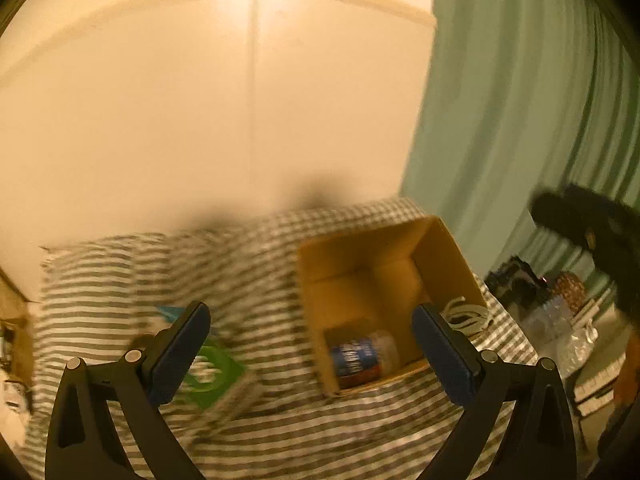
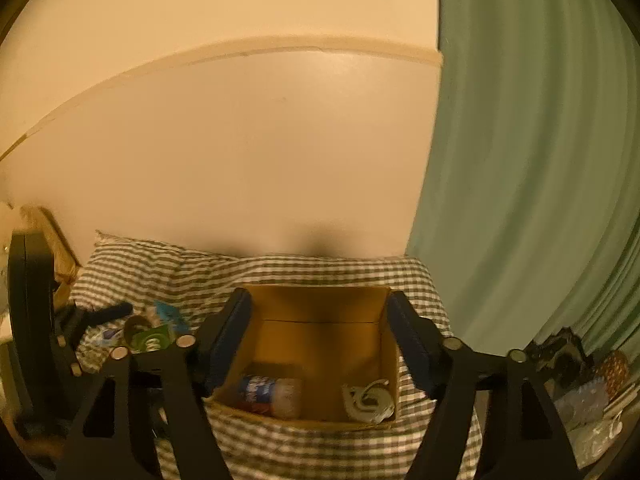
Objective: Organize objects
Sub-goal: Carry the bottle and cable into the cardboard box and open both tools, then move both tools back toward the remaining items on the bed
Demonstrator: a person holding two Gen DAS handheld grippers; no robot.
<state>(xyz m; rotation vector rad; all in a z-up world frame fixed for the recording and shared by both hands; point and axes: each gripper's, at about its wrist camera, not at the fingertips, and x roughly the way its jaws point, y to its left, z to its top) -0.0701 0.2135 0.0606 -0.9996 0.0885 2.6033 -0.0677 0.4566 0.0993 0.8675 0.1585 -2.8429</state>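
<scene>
a green-and-white checked cloth (image 2: 320, 276) covers the surface in front of me. on it sits an open cardboard box (image 2: 320, 300), with a green packet (image 2: 154, 340) and other small clutter lying to its left.

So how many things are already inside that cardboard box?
2 visible: a bottle with a blue label lying at the box's left front, and a pale coiled item at its right front. The near wall may hide more.

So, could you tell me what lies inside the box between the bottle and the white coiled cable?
Nothing: in the right wrist view, bare cardboard box floor separates the bottle from the coiled cable.
</scene>
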